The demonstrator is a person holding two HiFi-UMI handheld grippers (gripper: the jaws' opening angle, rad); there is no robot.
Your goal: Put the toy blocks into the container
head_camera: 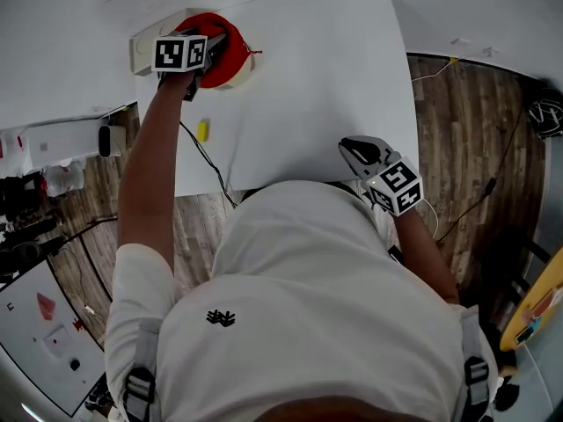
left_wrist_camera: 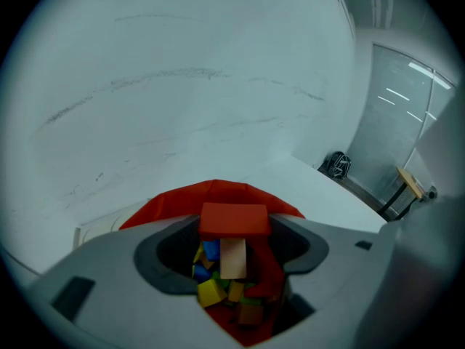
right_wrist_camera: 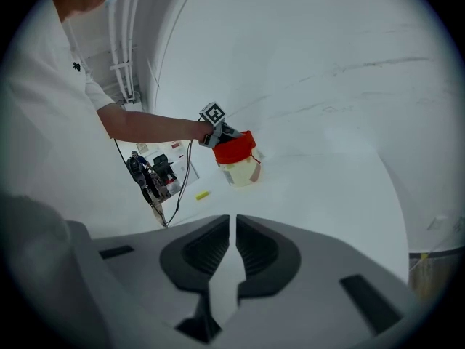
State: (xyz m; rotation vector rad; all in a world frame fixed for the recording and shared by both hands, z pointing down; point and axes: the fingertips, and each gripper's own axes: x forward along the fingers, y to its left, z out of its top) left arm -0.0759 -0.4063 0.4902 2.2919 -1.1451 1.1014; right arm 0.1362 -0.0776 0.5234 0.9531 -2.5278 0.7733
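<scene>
A pale tub lined with red [head_camera: 236, 57] stands at the far left of the white table [head_camera: 325, 86]; the right gripper view shows the tub [right_wrist_camera: 237, 158] further off. My left gripper [left_wrist_camera: 234, 247] hangs right above its mouth, shut on a red block [left_wrist_camera: 234, 219] that spans the jaws. Below it lie several coloured blocks [left_wrist_camera: 212, 282] inside the tub, a tan one [left_wrist_camera: 233, 258] uppermost. The head view has this left gripper [head_camera: 215, 49] over the tub. A yellow block [head_camera: 202, 130] lies loose on the table near the left edge. My right gripper [right_wrist_camera: 233, 231] is shut and empty, low over the near table edge [head_camera: 356, 150].
A black cable [head_camera: 204, 159] runs across the table's left part and off its front edge. A white box [head_camera: 141, 53] sits beside the tub. Wooden floor [head_camera: 457, 121] with cables lies to the right, and equipment [head_camera: 35, 209] stands on the left.
</scene>
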